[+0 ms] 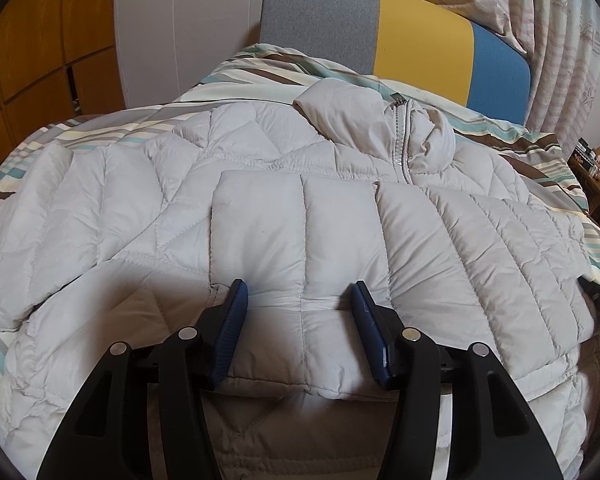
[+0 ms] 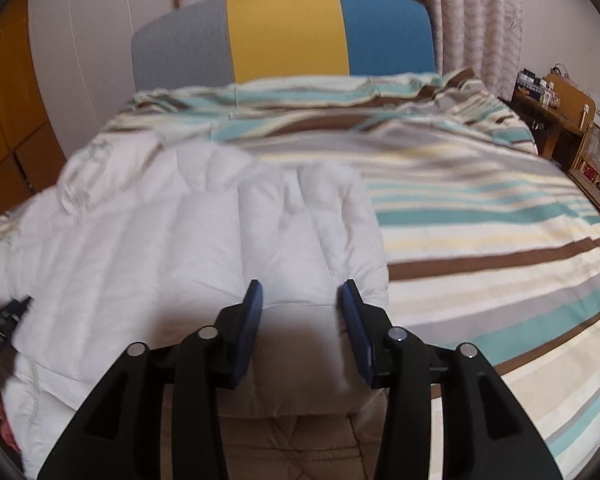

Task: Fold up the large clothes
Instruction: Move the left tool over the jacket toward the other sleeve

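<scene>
A pale grey quilted puffer jacket [image 1: 260, 184] is lying spread across the bed [image 2: 480, 240], front up, with its collar [image 1: 340, 112] and zipper [image 1: 402, 148] pointing toward the headboard [image 1: 420, 36] and its hem hanging at the near edge of the bed. One sleeve [image 1: 296, 248] is lying folded across the chest, its cuff reaching toward the zipper.

The left gripper [image 1: 298, 292] is hovering over the near part of that folded sleeve. Its blue fingers [image 1: 236, 304] are standing apart on either side of a padded panel, with the fabric bulging between them; whether the pads are pressing on it cannot be told from this view.

The right gripper [image 2: 302, 290] is sitting over the jacket's edge nearest the bare striped bedding [image 2: 500, 216], in a blurred view. Its fingers [image 2: 352, 304] are standing apart with the white fabric running between them, and they are not visibly pinching it. A dark part of the other tool is showing at the left edge of this view.

The headboard is showing grey, yellow and blue panels, with a patterned curtain [image 2: 472, 20] behind it and a wooden side table [image 2: 548, 112] off the bed's far right corner.
</scene>
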A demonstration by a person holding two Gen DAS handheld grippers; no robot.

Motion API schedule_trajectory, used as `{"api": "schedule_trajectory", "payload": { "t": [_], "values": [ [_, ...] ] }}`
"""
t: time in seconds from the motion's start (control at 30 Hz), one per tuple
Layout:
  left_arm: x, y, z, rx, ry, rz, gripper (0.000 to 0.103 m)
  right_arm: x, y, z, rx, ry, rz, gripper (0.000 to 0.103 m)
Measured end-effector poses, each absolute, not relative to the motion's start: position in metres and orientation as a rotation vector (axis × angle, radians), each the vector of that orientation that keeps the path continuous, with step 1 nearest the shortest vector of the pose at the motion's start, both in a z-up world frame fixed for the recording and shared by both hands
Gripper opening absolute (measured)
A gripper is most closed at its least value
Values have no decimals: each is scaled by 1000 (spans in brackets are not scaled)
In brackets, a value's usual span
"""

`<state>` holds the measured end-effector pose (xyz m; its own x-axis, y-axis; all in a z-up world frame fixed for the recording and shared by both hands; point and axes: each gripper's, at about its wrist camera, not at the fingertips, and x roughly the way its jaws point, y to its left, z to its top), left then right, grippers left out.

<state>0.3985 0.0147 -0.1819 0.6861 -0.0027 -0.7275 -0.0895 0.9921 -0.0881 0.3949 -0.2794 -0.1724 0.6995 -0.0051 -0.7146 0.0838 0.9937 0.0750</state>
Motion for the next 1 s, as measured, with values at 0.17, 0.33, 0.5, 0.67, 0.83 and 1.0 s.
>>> {"api": "schedule_trajectory", "payload": {
  "t": [0.17,0.33,0.5,0.67,0.83,1.0],
  "values": [
    [398,15,-182,-115,816,52,54,401,-274,-182,58,799,-64,44],
    [395,12,-172,-94,825,59,64,401,-274,-184,63,798,-63,44],
    [401,25,-152,-108,767,159,86,402,-274,-184,65,794,-62,44],
    [417,47,-184,-165,870,166,91,402,-274,-184,64,793,-63,45],
    [416,46,-183,-143,878,165,94,402,-273,-183,52,792,-69,45],
    [403,55,-169,-172,874,128,100,401,-273,-183,50,792,-69,45]
  ]
}}
